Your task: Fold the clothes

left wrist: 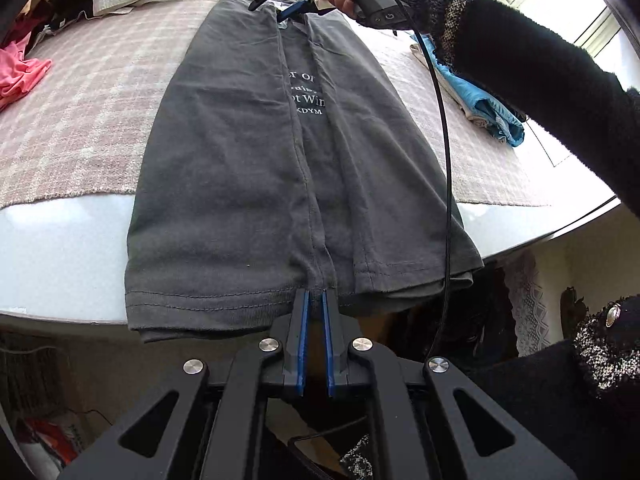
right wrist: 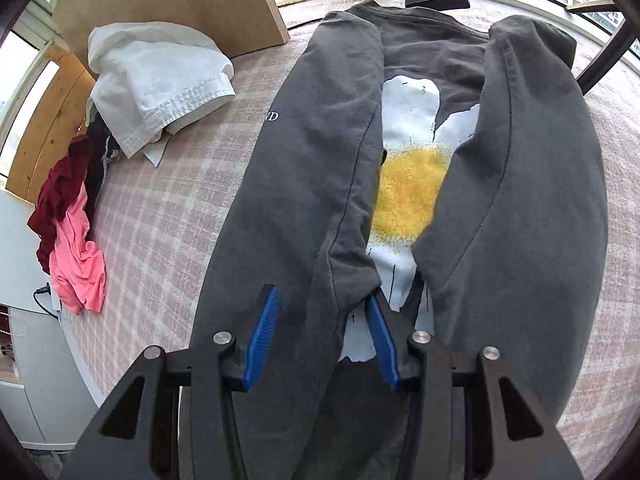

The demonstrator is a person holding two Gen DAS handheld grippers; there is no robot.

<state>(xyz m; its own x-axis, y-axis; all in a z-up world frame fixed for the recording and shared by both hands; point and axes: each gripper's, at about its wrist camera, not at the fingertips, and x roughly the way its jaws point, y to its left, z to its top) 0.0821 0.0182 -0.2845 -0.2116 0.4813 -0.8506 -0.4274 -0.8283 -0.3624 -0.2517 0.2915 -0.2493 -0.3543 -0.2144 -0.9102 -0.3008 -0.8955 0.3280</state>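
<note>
A dark grey cotton T-shirt (left wrist: 240,168), both sides folded inward, lies lengthwise on a pink checked cloth (left wrist: 92,112) covering the tabletop, its hem hanging over the near edge. The left gripper (left wrist: 315,300) has its jaws pressed together, pinching the hem. The right gripper (right wrist: 320,320) hovers at the far collar end, jaws spread, gripping nothing. Loose white and pink clothes lie to the left.
</note>
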